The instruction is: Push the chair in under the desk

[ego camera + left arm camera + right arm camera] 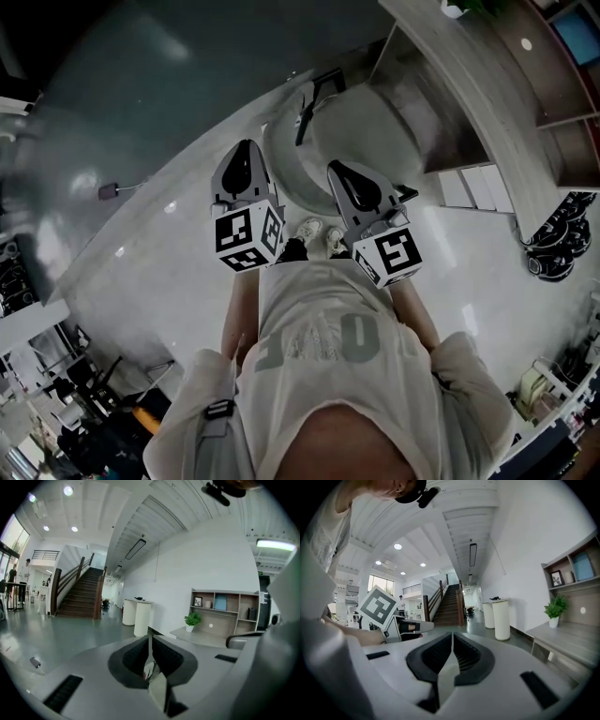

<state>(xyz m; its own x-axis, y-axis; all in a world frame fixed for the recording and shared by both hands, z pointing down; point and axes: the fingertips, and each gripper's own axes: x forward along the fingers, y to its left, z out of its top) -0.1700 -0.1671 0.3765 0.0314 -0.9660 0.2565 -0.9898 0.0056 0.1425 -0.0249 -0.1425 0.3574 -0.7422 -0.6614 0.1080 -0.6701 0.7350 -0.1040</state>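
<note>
Closest to the head camera is the person's pale T-shirt (328,347). Beyond it both tools reach forward side by side. The grey chair (352,127) stands just ahead of them, between their tips and the desk (469,84) at upper right. The left gripper (242,164) sits off the chair's left edge and the right gripper (352,186) overlaps its near rim. Contact cannot be judged from this height, and only this view gives the whole layout.

Seen along the left gripper (150,656), the ribbed black jaws are pressed together with nothing between them. A dark armrest of the chair (238,642) shows low on the right. Behind it the desk (206,638) carries a potted plant (192,619) under a shelf unit (225,604), and a staircase (82,595) rises at left.

The right gripper (451,660) view shows its jaws also meeting in a thin seam, empty. No part of the chair can be made out here. The left tool's marker cube (378,605) appears at left and the desk (569,641) lies at right.
</note>
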